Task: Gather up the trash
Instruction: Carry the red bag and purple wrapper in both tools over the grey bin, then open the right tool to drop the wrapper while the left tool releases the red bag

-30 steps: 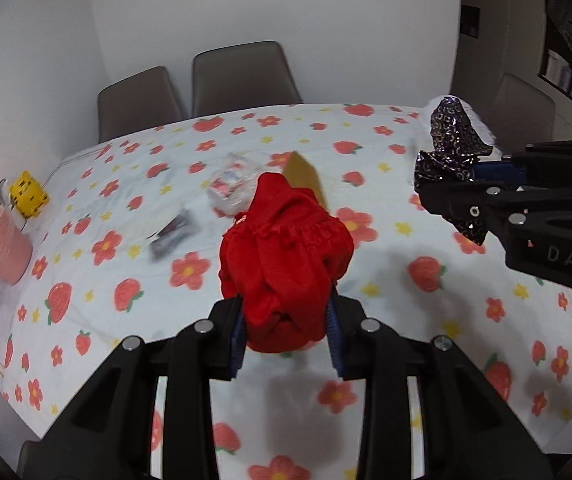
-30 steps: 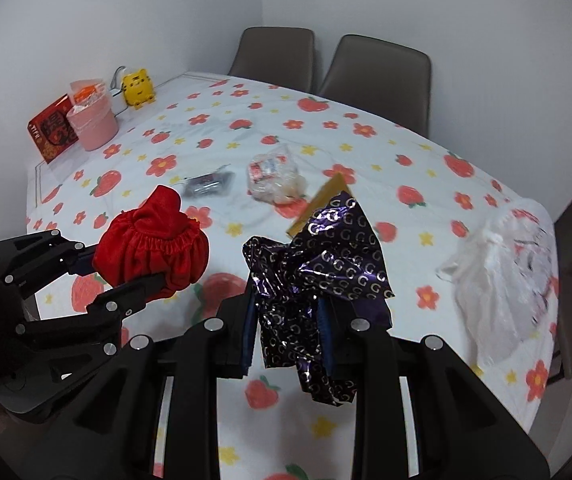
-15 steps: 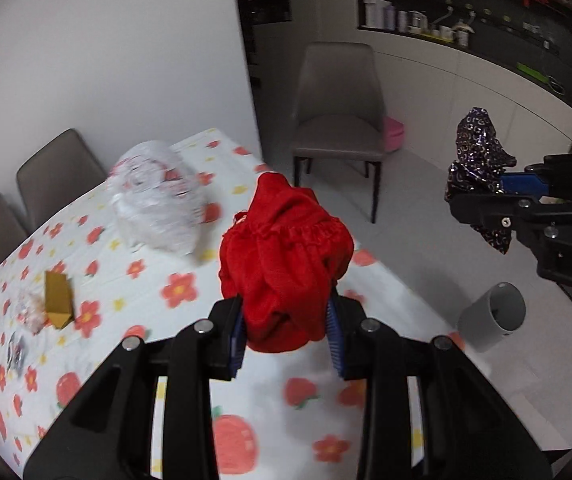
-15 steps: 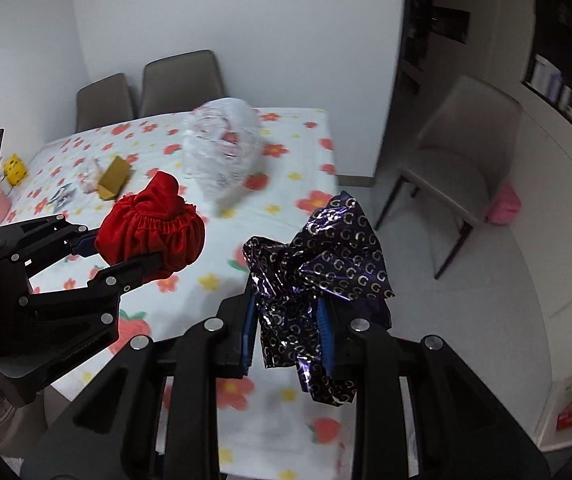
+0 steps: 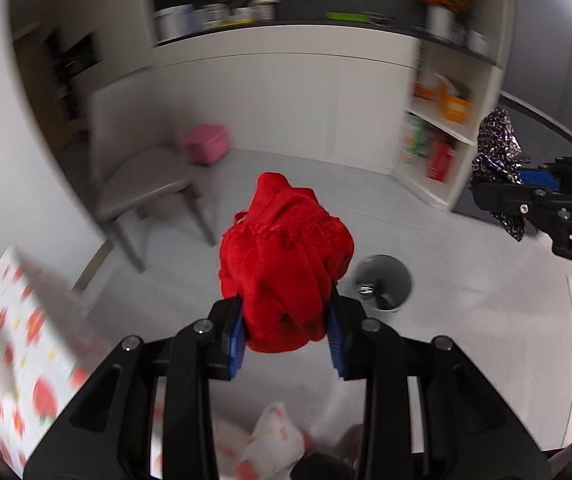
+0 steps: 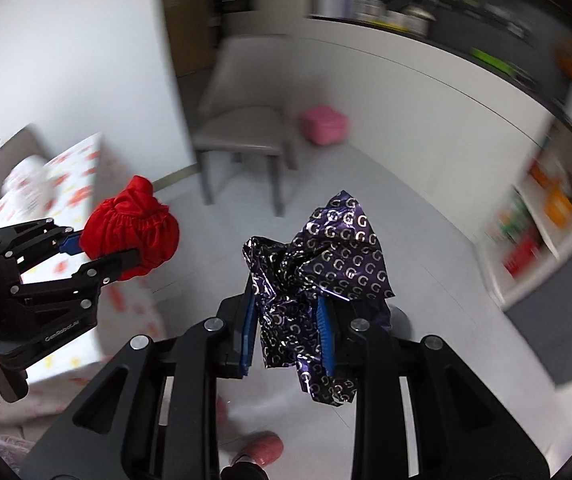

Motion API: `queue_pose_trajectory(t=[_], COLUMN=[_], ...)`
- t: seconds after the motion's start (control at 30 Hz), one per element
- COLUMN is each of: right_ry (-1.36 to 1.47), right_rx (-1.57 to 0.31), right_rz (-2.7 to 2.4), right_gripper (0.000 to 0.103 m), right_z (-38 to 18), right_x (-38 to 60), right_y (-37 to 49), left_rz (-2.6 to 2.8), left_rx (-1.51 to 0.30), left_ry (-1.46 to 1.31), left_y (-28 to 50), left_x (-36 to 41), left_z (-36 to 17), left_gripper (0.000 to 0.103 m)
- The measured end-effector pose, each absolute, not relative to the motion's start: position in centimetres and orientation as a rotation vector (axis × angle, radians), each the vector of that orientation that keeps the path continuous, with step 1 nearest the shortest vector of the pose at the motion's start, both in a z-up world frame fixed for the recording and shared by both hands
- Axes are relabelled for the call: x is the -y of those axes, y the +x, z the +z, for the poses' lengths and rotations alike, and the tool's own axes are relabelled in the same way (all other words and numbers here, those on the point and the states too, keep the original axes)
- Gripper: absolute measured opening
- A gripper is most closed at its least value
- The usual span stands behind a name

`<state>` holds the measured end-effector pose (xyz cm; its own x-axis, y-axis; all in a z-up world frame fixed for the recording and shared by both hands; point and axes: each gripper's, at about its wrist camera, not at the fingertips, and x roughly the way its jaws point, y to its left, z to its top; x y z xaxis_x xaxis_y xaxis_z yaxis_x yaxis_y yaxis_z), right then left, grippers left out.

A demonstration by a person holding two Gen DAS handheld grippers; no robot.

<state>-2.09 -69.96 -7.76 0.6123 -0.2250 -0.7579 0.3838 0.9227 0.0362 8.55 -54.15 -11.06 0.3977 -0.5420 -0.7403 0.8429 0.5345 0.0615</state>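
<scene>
My left gripper (image 5: pixel 286 332) is shut on a crumpled red cloth bag (image 5: pixel 286 264), held in the air above the grey floor; the bag also shows in the right wrist view (image 6: pixel 130 228). My right gripper (image 6: pixel 288 336) is shut on a crumpled purple foil wrapper (image 6: pixel 322 276) with a silver pattern, which also shows at the right of the left wrist view (image 5: pixel 498 160). A grey trash bin (image 5: pixel 384 282) stands on the floor just beyond and right of the red bag; in the right wrist view only its rim (image 6: pixel 400 320) peeks out behind the wrapper.
The table with the strawberry cloth (image 5: pixel 18 344) is at the lower left. A grey chair (image 5: pixel 142 188) and a pink box (image 5: pixel 206 142) stand on the floor beyond. White shelves with goods (image 5: pixel 442 136) are at the right. A pink slipper (image 6: pixel 258 448) is below.
Both grippers have swung right, away from the table and toward the floor, still holding their items. The trash bin is now closer, just ahead of the red bag.
</scene>
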Motion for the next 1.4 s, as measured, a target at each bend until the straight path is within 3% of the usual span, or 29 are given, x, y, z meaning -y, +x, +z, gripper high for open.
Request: queue_pose_trajectory(t=[0.4, 0.6, 0.8, 1.07, 1.17, 1.4], right_ry=[0.458, 0.574, 0.687, 0.744, 0.754, 0.774], right_rx=[-0.872, -0.875, -0.879, -0.912, -0.928, -0.953], right_rz=[-0.702, -0.788, -0.803, -0.793, -0.795, -0.793], right_gripper=[0.024, 0.024, 0.024, 0.026, 0.040, 0.044], right_z=[-14.2, -20.7, -31.0, -43.1, -46.1, -49.7], right_x=[84.0, 89.7, 94.8, 98.9, 99.5, 99.9], right_y=[-6.4, -4.4, -2.3, 0.0, 0.4, 0.9], left_rz=[-1.272, -1.351, -1.385, -1.409, -1.421, -1.426], left_rx=[-0.733, -0.801, -0.861, -0.886, -0.898, -0.926], left_ry=[0.679, 0.750, 0.833, 0.891, 0.908, 0.935], left_y=[9.5, 11.3, 12.7, 14.2, 14.6, 14.7], left_x=[72.9, 80.3, 86.8, 90.7, 91.7, 92.5], left_z=[-16.6, -23.7, -34.0, -44.8, -47.7, -51.2], left_gripper=[0.034, 0.035, 0.035, 0.035, 0.035, 0.036])
